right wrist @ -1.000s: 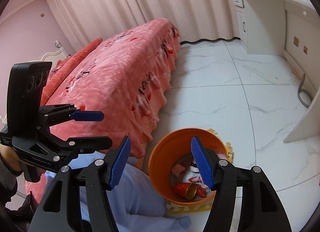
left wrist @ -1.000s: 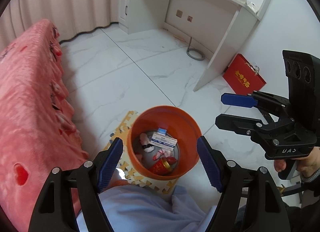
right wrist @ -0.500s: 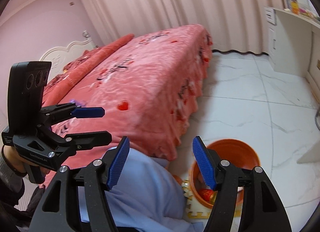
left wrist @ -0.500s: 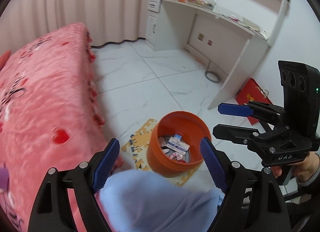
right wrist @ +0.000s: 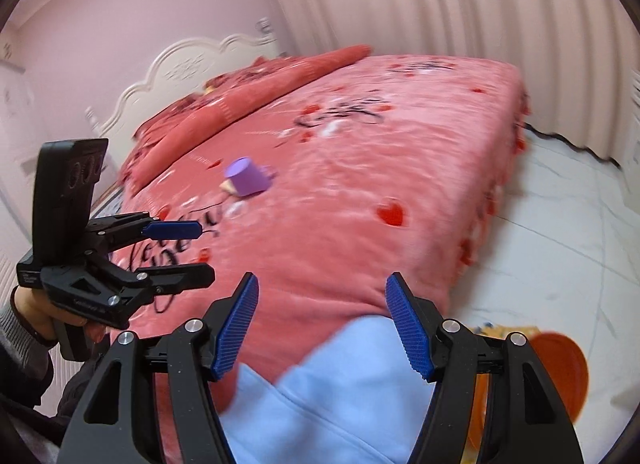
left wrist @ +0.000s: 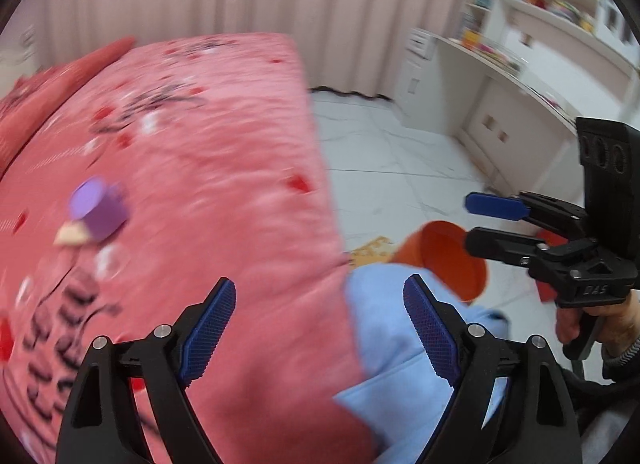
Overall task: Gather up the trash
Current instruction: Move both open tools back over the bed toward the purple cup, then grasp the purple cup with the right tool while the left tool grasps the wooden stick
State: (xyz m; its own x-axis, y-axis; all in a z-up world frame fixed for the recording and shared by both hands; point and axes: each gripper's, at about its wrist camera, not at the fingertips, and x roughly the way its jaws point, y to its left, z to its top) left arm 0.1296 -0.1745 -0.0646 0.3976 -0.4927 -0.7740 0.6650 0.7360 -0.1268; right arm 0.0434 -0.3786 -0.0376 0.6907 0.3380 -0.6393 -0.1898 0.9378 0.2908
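Lying sideways on bedspread [right wrist: 360, 224]: purple cup [right wrist: 248, 178].

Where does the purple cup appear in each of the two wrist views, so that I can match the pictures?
Left wrist view: the purple cup lies on its side at the left, on the pink bed cover.
Right wrist view: the purple cup is left of centre, in the upper half, on the same cover.
Shared landmark: the orange bin, at lower right in both views.
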